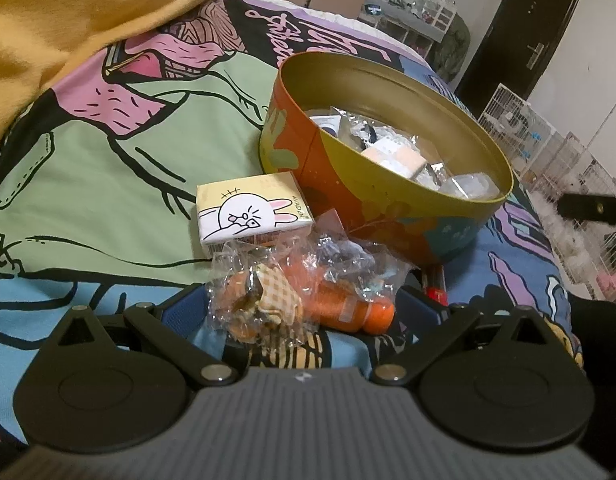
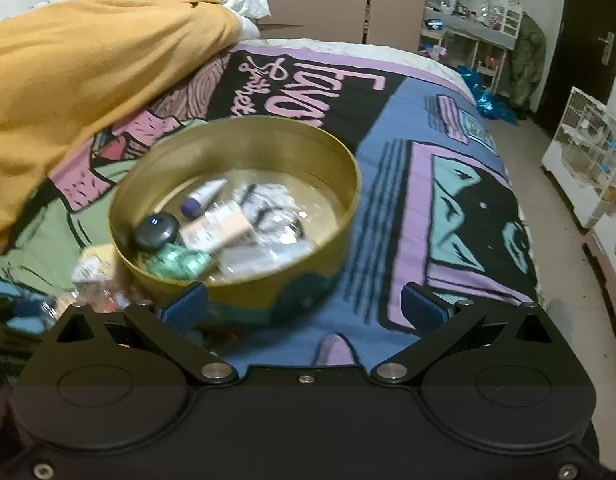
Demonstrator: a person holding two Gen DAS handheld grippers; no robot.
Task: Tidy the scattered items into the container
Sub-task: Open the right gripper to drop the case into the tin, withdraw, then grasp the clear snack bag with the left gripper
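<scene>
- Cartoon-printed cloth in green, pink, blue, purple and black covers the bed (image 2: 419,184), which carries everything here.
- Mustard-yellow fabric (image 2: 80,80) is heaped at the far left end of the bed.
- Beyond the bed stand a dark door (image 2: 587,40), a cluttered grey shelf (image 2: 467,20) and white wire cages (image 2: 583,152) along the wall (pale floor runs beside the bed).
- On the bed sits the round orange and gold tin container (image 1: 387,216), its lid off, with a small tube, a dark round jar, a pale box and clear packets inside.
- Just beside the tin's wall lies the small cream box with a white rabbit drawing (image 1: 248,210), and touching that box is the crinkled clear plastic bag holding an orange bottle (image 1: 308,292).
- Left gripper (image 1: 308,308) points down at the bag; its blue-padded fingers (image 1: 184,308) stand wide on either side of the bag, and I cannot tell whether the pads touch it.
- Right gripper (image 2: 308,304) tilts down over the tin's near rim, its fingers (image 2: 421,304) spread fully wide with nothing held between them (the view is motion-blurred).
</scene>
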